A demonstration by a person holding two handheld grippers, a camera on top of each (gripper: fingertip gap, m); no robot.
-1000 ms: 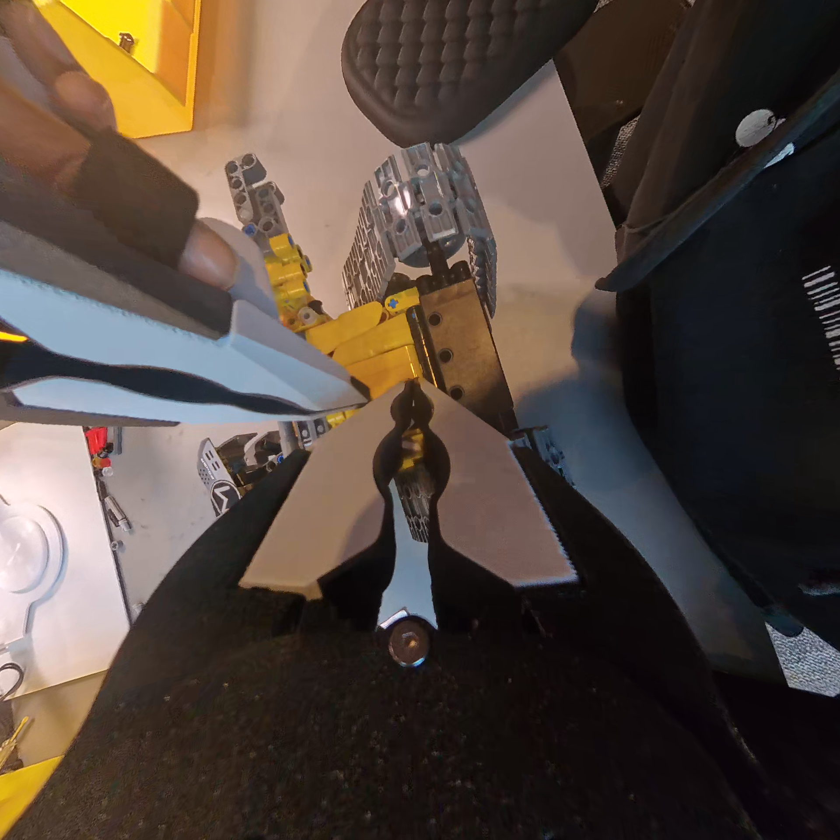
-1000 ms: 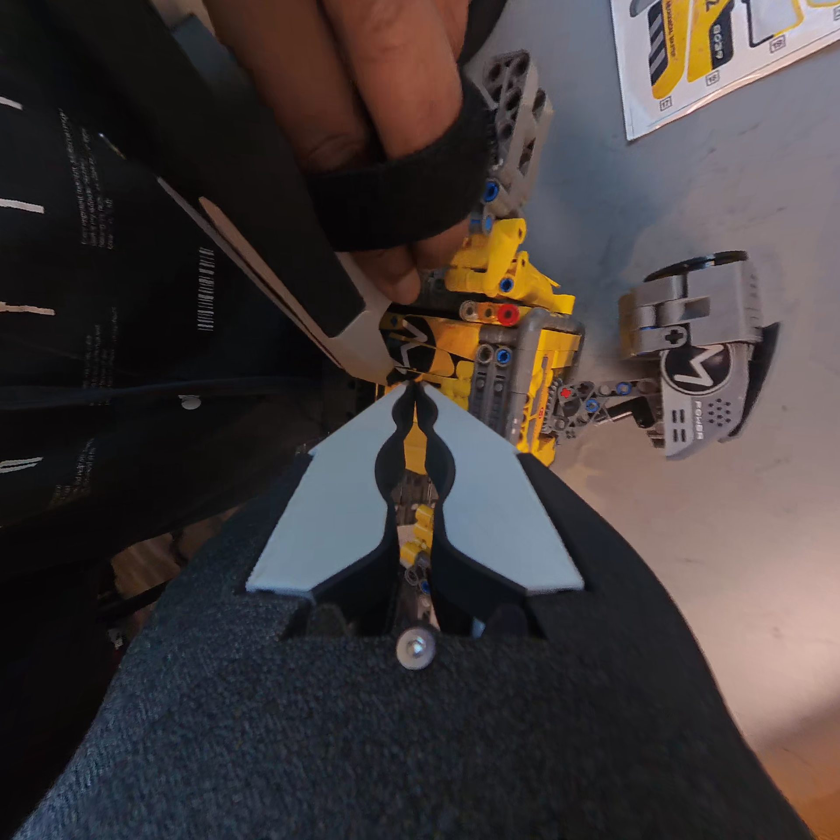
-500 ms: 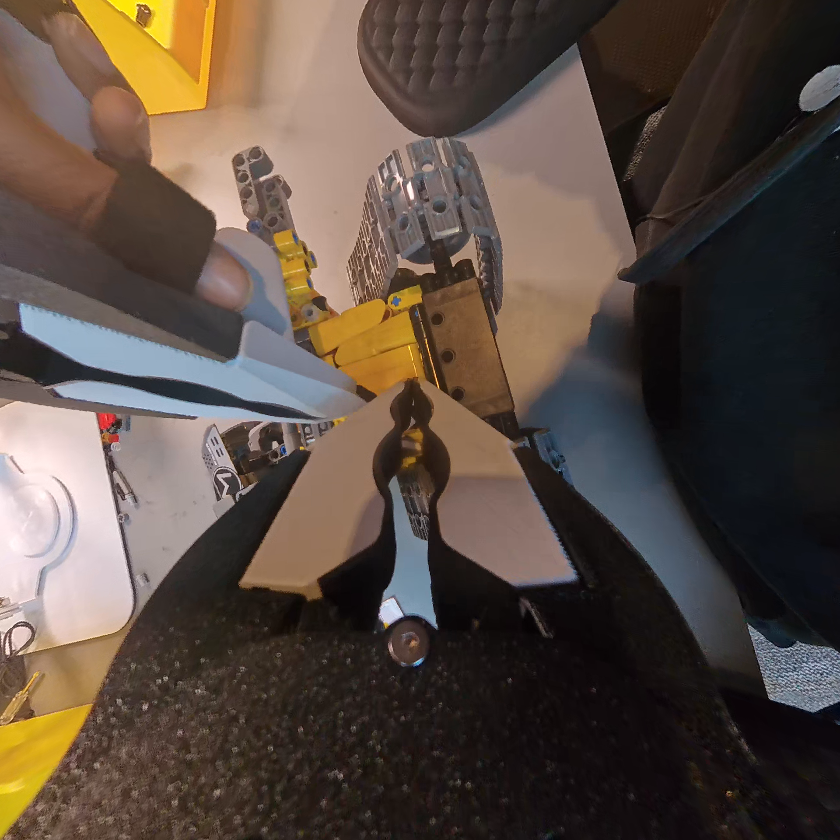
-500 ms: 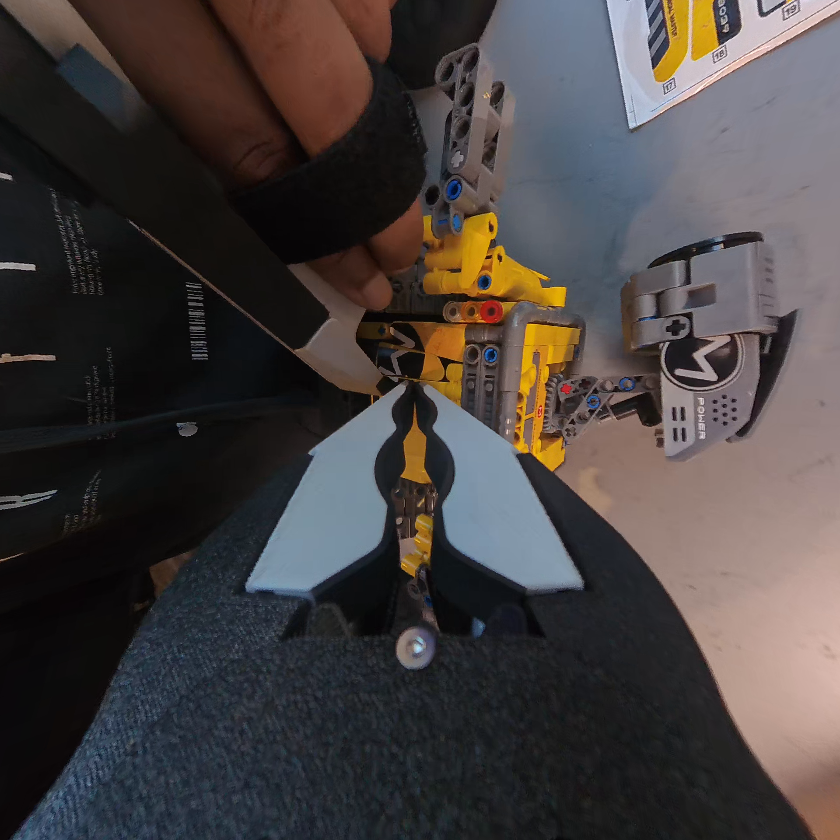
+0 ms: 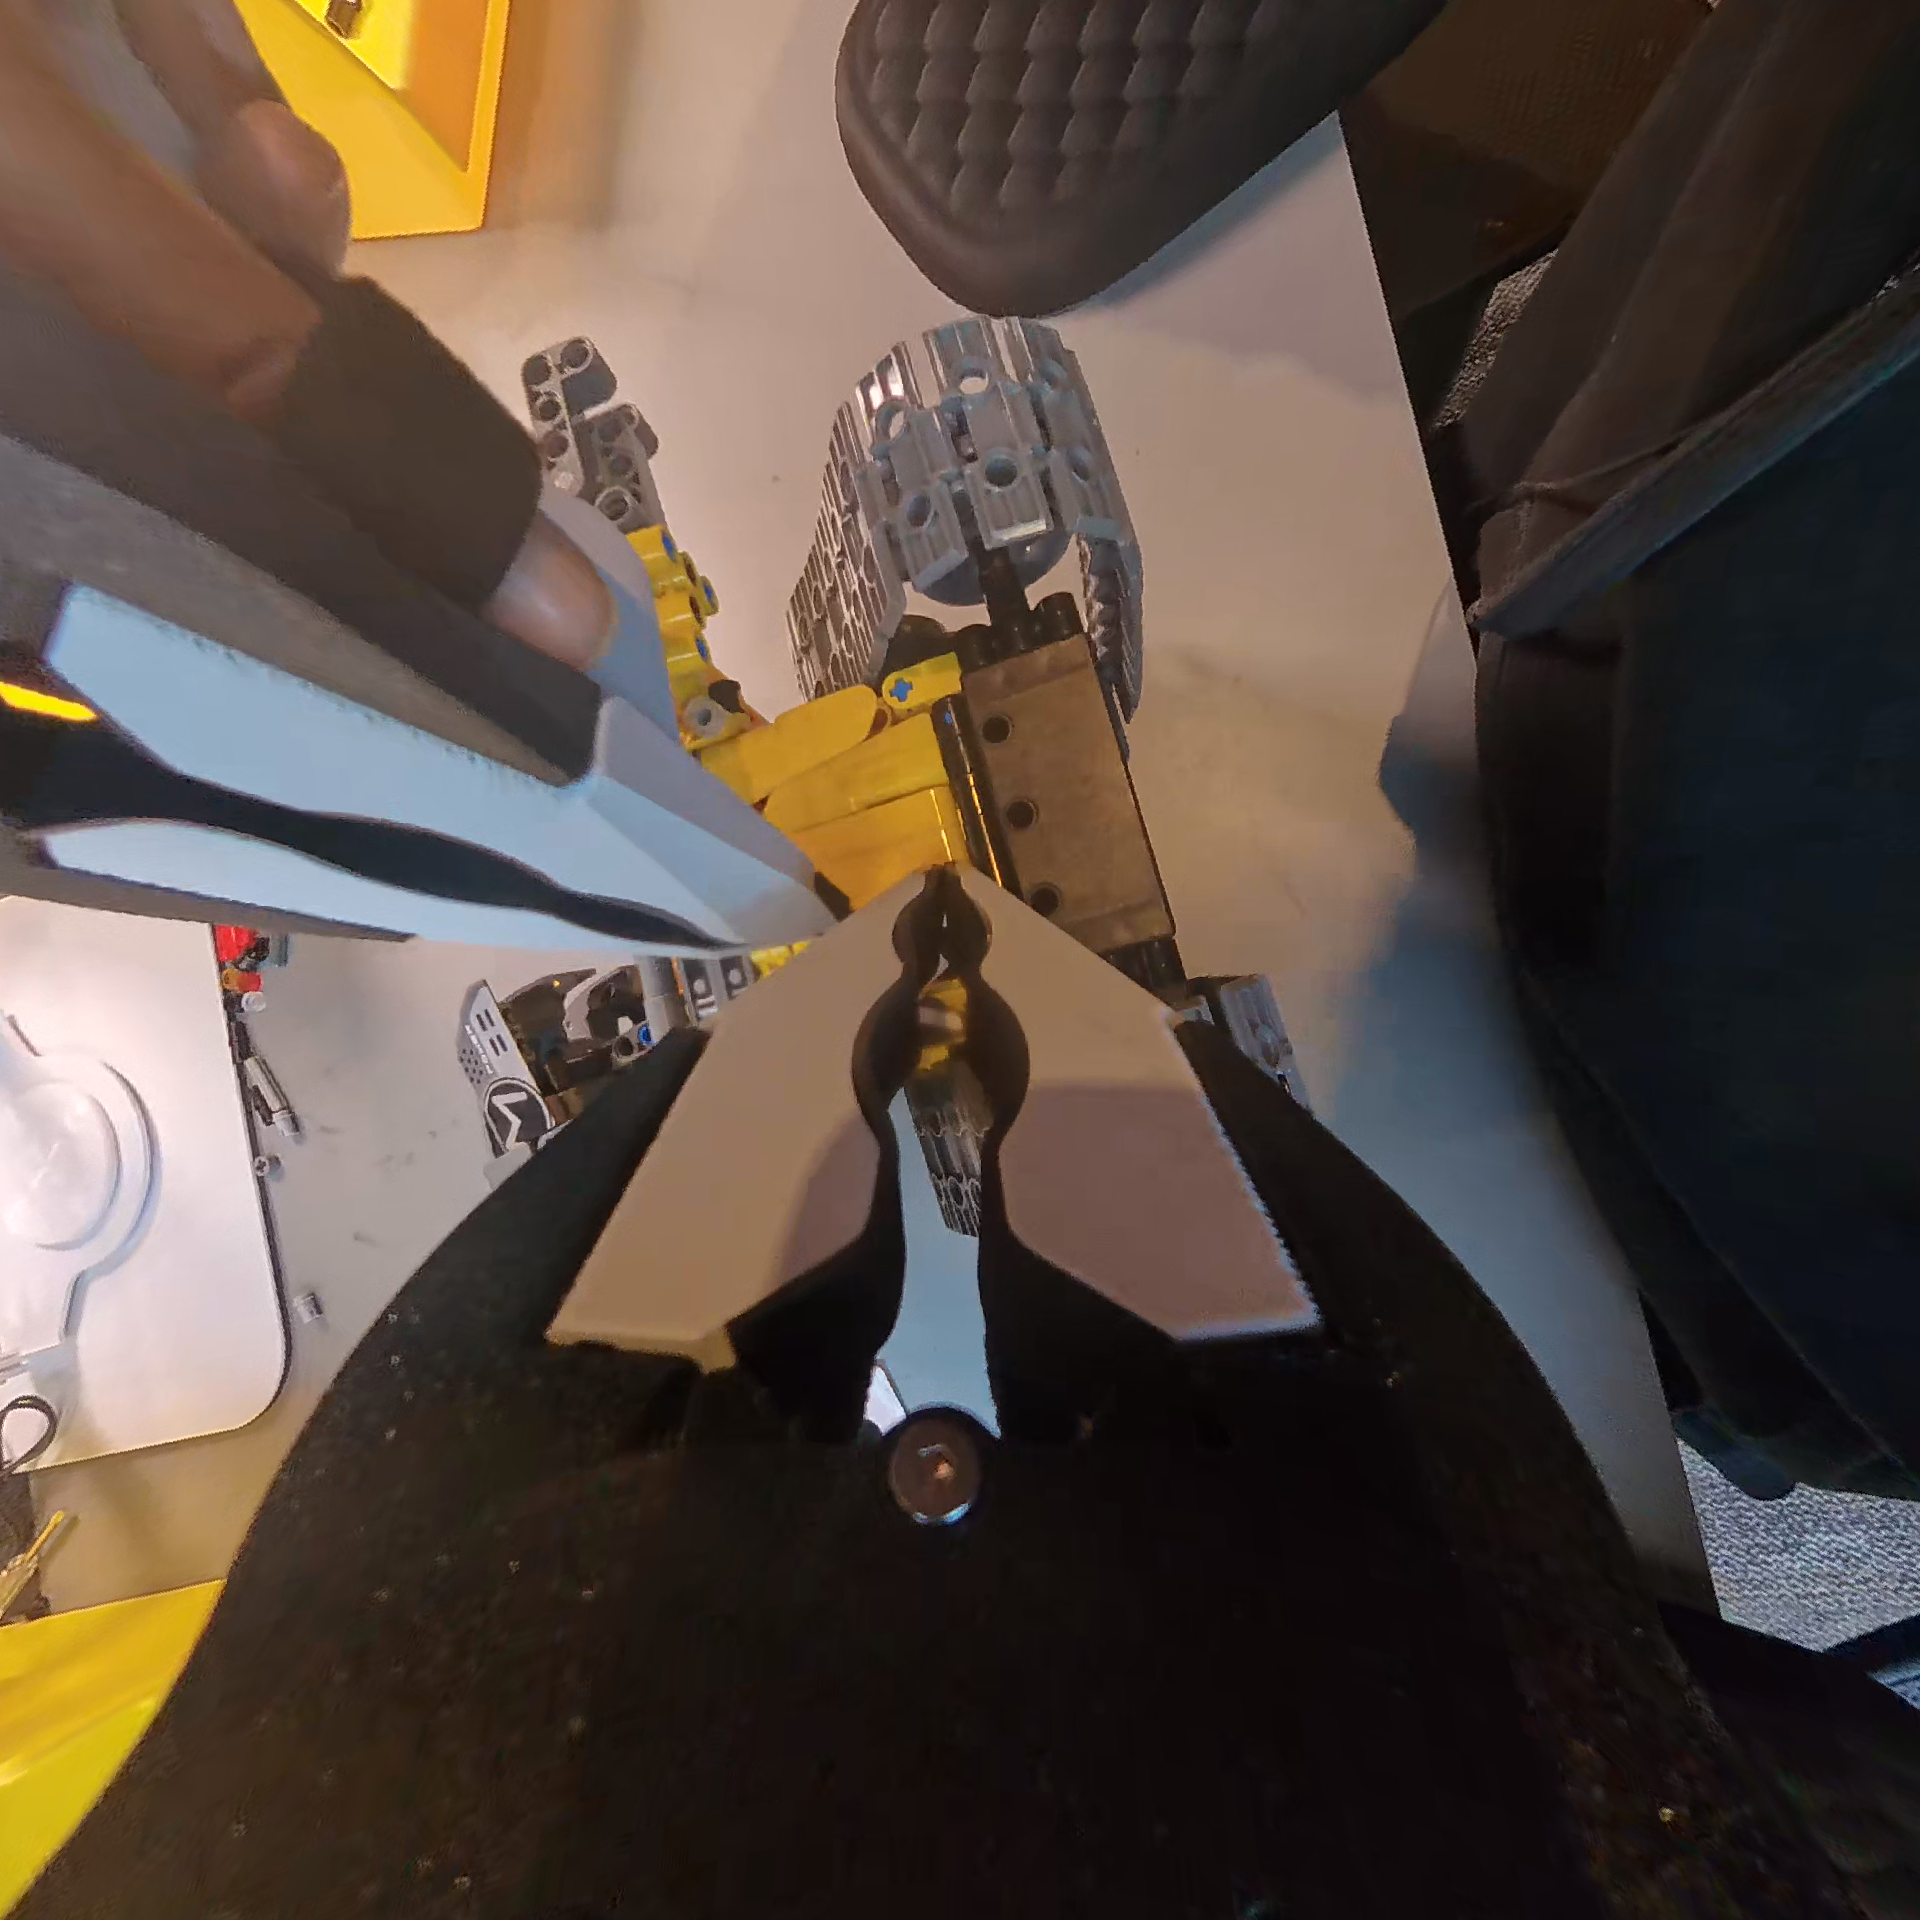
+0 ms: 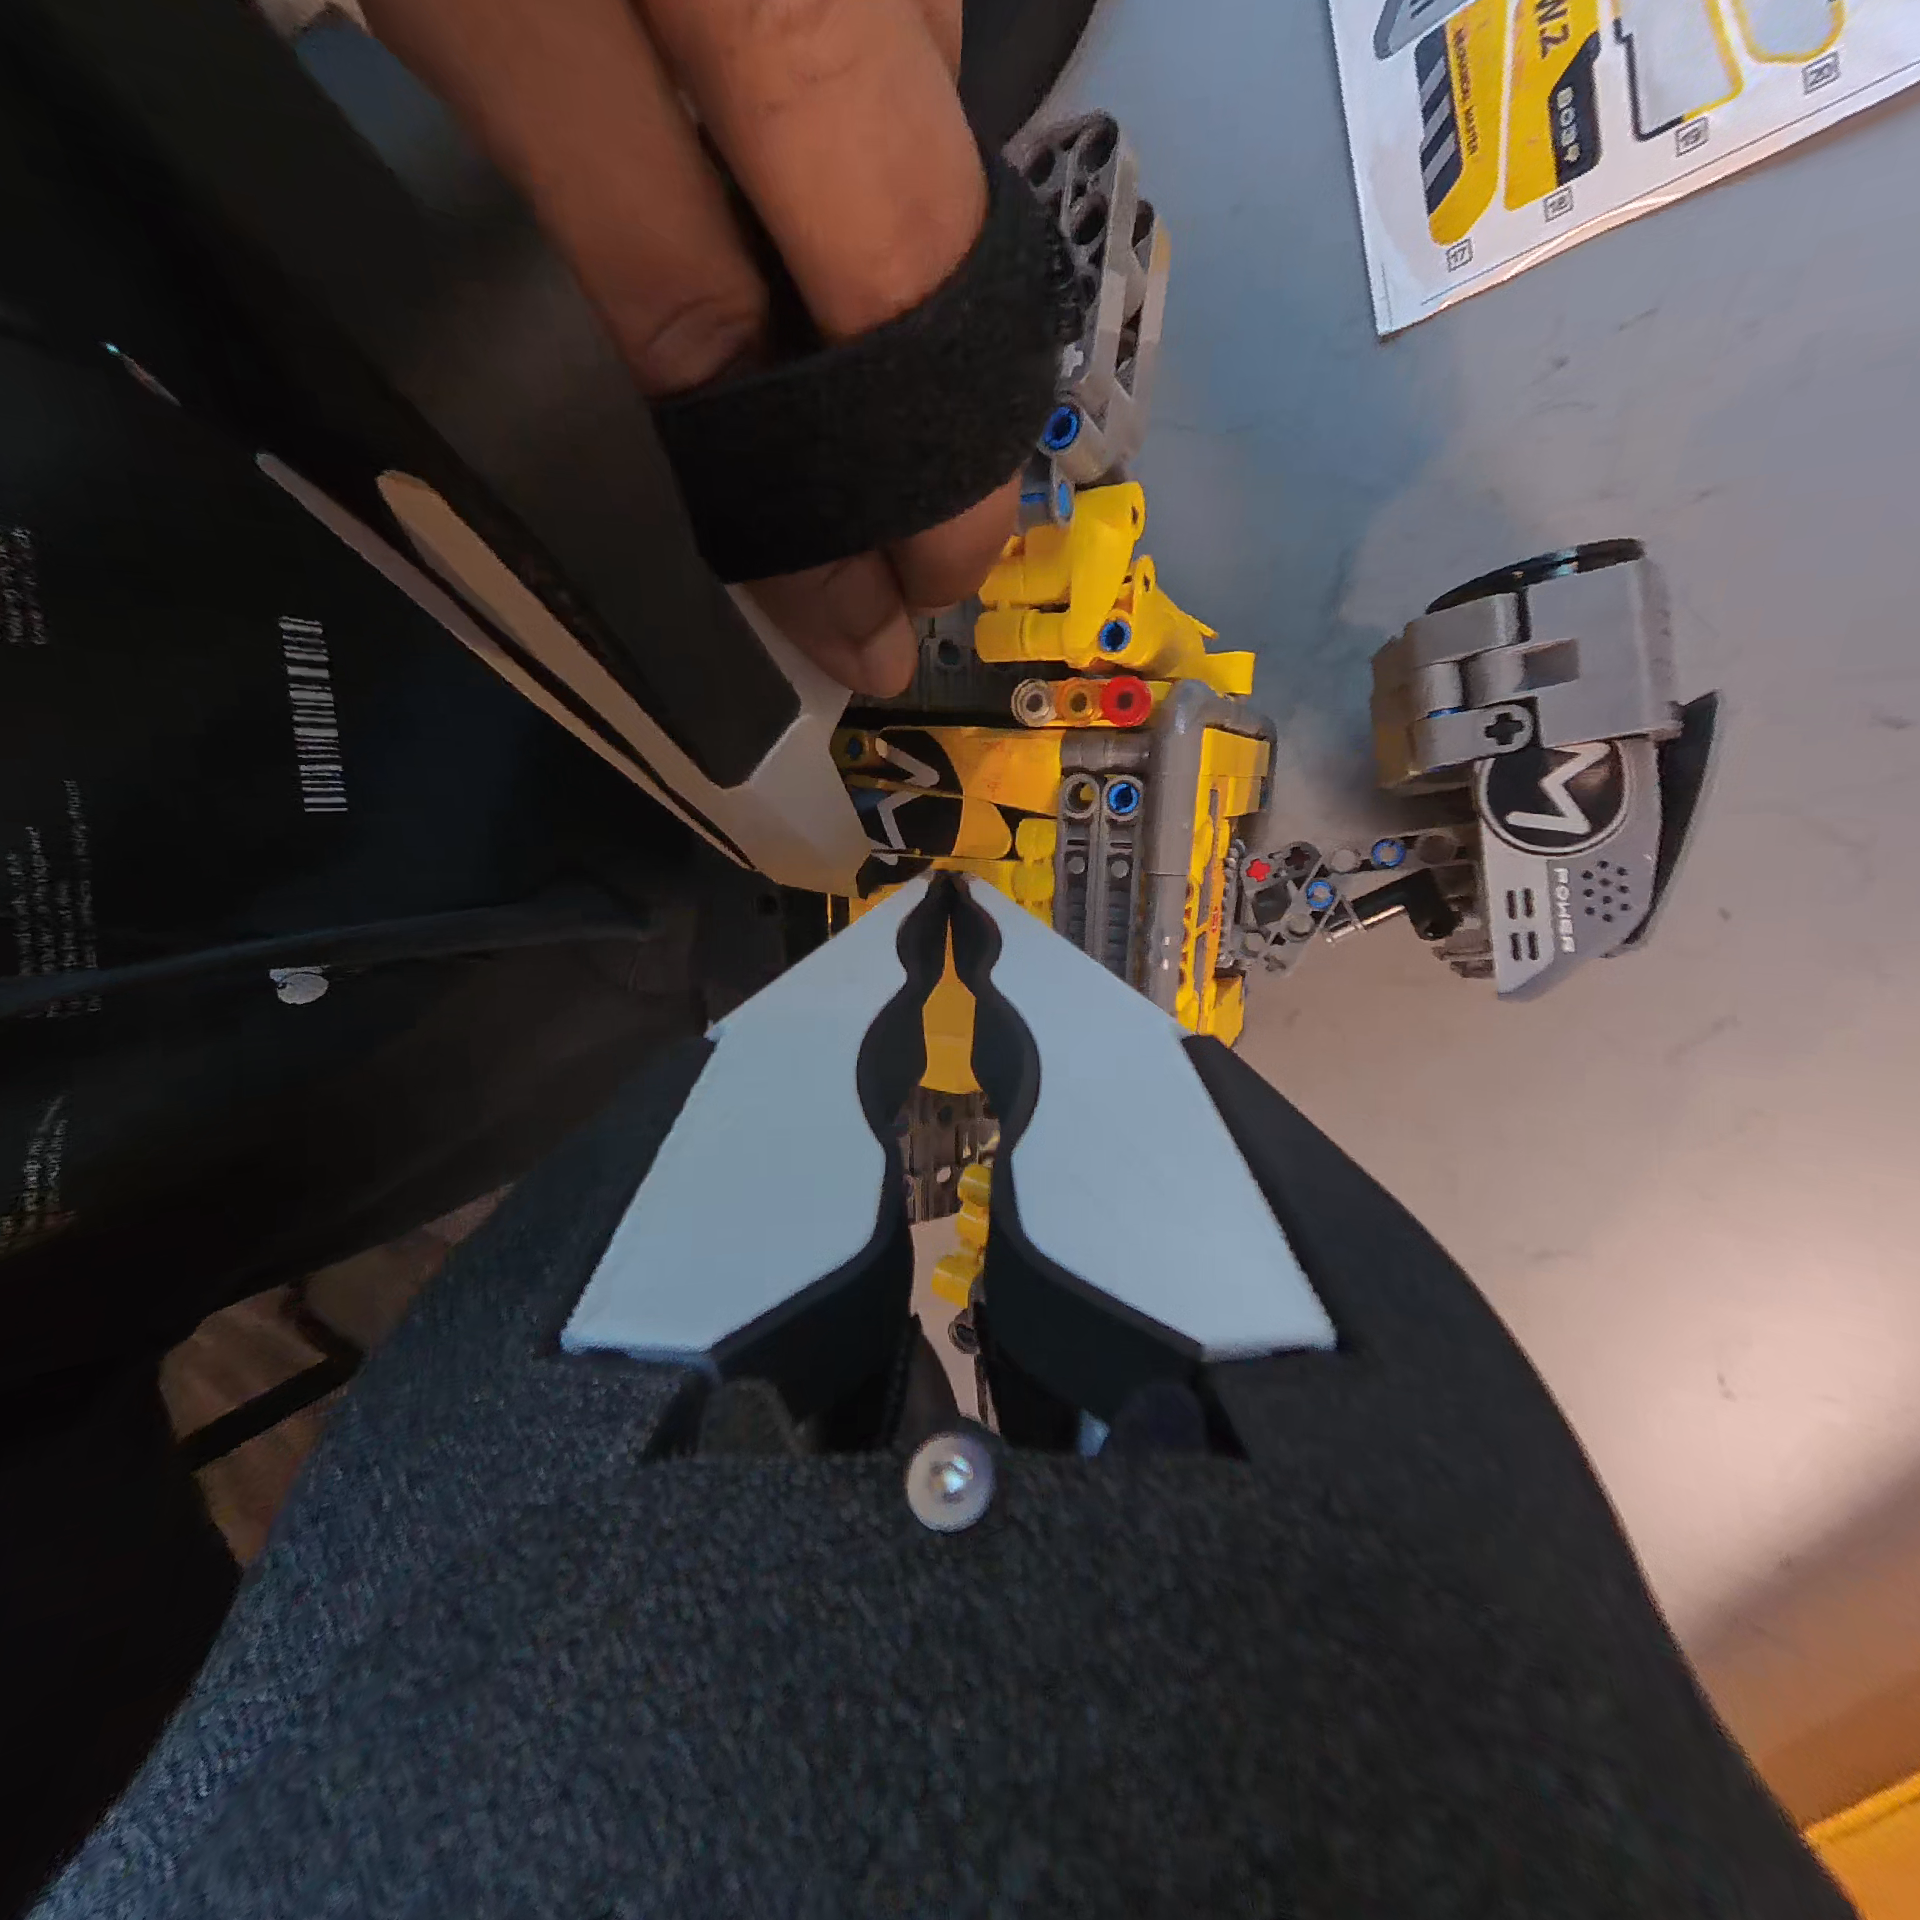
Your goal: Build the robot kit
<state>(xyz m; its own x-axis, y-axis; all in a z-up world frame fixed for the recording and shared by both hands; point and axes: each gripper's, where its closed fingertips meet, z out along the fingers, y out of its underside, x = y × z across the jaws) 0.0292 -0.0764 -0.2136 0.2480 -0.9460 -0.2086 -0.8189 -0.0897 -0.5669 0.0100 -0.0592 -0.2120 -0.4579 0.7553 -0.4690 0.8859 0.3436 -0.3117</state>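
A yellow and grey brick model of a tracked machine (image 5: pixel 862 769) lies over the pale table (image 5: pixel 1278 436). Its grey track (image 5: pixel 977 488) points away from me. My left gripper (image 5: pixel 940 883) is shut, its tips pinching the edge of the yellow body. My right gripper (image 6: pixel 945 883) is shut on the same yellow body (image 6: pixel 1195 831), next to a black emblem panel. Each gripper shows in the other's view, the right one (image 5: pixel 800 914) and the left one (image 6: pixel 852 873), tips almost meeting. A grey cab piece (image 6: pixel 1538 769) hangs off the model on a short arm.
A person's hand with a black strap (image 6: pixel 831 312) holds the left gripper. A sticker sheet (image 6: pixel 1621 135) lies at the far right. A yellow box (image 5: pixel 416 125), a black padded armrest (image 5: pixel 1091 135) and a white tray (image 5: pixel 125 1195) with small loose parts beside it stand around. Both grippers' tips are close together, under 4 cm apart.
Both grippers stay shut on the model. The views have shifted slightly against the table, and the model has kept its place between the tips.
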